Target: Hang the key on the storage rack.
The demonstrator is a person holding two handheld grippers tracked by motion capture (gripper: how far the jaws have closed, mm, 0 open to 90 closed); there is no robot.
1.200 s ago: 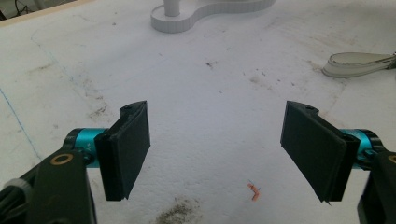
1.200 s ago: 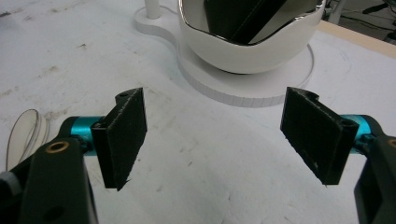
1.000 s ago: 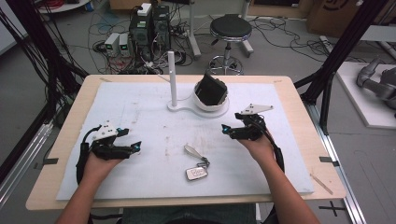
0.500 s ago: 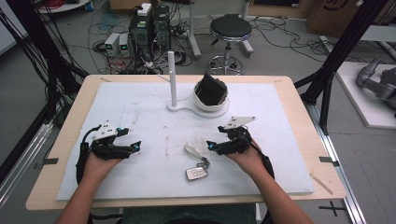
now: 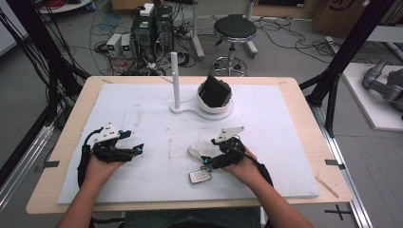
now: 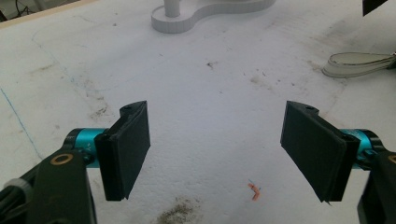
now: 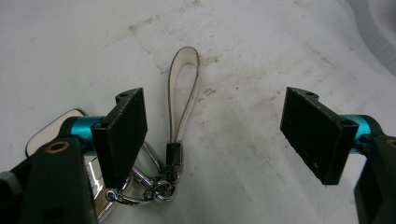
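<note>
A silver key fob (image 5: 200,176) lies on the white mat, joined by metal rings (image 7: 149,189) to a pale strap loop (image 5: 194,152). My right gripper (image 5: 205,161) is open and low over the mat, right beside the fob. In the right gripper view the strap (image 7: 184,88) lies between the jaws, closer to the left one, and the fob (image 7: 46,133) sits partly behind that jaw. My left gripper (image 5: 135,149) rests open on the mat at the left, with only bare mat between its pads (image 6: 128,147); the strap (image 6: 357,63) lies far off at its upper right.
A white stand (image 5: 183,110) with an upright post (image 5: 175,78) and a round cup holding a dark object (image 5: 214,92) sits at the back centre of the mat. The wooden table edge (image 5: 190,204) runs near the person's forearms.
My right gripper has moved left and toward the person, coming down from the mat's right side to the strap and key fob. The left gripper has stayed put.
</note>
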